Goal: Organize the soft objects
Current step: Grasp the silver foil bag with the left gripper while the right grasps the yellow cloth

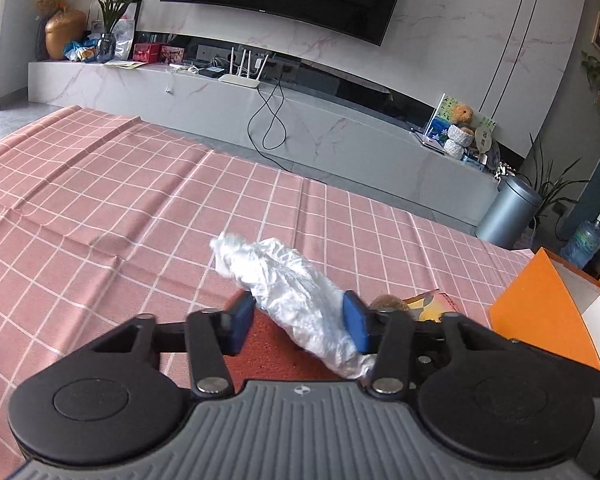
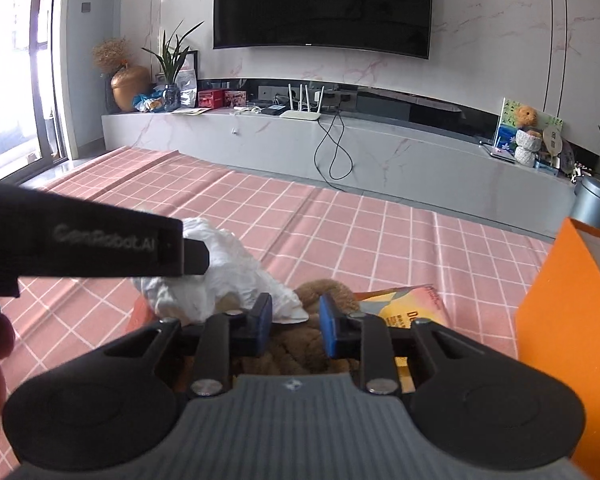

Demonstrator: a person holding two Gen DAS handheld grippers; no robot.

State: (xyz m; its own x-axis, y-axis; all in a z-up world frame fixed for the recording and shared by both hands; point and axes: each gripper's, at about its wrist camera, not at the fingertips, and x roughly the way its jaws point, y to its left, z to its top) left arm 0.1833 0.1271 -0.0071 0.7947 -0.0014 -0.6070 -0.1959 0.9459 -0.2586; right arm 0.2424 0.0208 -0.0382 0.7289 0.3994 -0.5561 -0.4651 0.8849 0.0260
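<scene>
Left wrist view: the left gripper stands with jaws apart around a crumpled white cloth, whose long axis runs diagonally from far-left to near-right across the checked tablecloth.

Right wrist view: the right gripper, jaws apart and empty, hovers over a brown plush toy; the cloth lies left, the orange box right.

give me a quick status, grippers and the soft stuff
Left gripper open around white crumpled cloth, not clamped. Right gripper open over brown plush toy. Orange box at right, nothing blocking.
</scene>
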